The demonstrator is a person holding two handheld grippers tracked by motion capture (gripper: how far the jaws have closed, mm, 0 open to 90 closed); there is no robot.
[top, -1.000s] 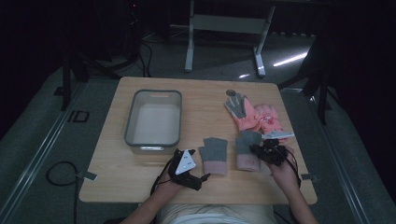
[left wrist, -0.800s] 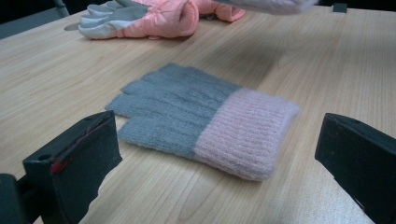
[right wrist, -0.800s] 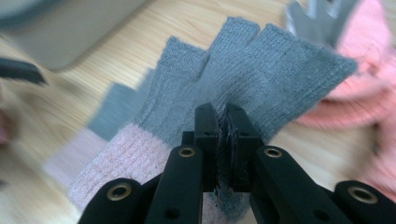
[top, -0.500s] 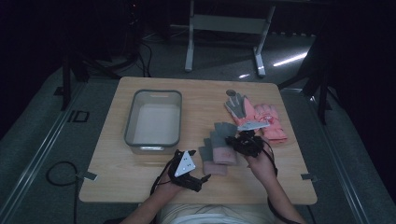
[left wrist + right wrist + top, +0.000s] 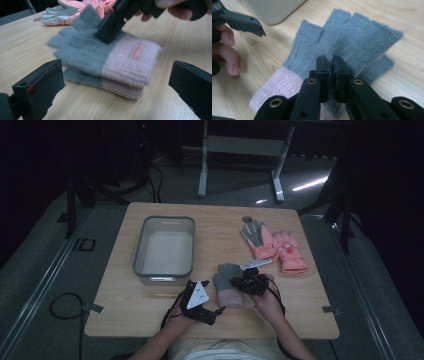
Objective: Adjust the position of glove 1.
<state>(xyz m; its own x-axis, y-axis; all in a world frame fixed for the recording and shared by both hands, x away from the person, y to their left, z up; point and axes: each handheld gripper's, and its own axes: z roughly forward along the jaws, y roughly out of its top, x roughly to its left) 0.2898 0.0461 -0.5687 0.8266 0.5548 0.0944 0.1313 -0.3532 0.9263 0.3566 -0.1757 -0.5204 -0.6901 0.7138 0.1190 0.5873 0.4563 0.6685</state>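
The knitted glove (image 5: 342,42) is soft, fuzzy wool-like cloth, grey over the fingers with a ribbed pale pink cuff bearing a small stitched label. The bench (image 5: 220,227) is light wood with visible grain and a smooth matt finish. The tub (image 5: 141,255) looks like smooth plastic. The padded pink gloves (image 5: 280,247) have a smoother fabric shell. Both grippers' jaws are matt black plastic.

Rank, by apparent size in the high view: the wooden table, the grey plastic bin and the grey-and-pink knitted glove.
1. Wooden table, largest.
2. Grey plastic bin.
3. Grey-and-pink knitted glove, smallest; the right gripper partly covers it.
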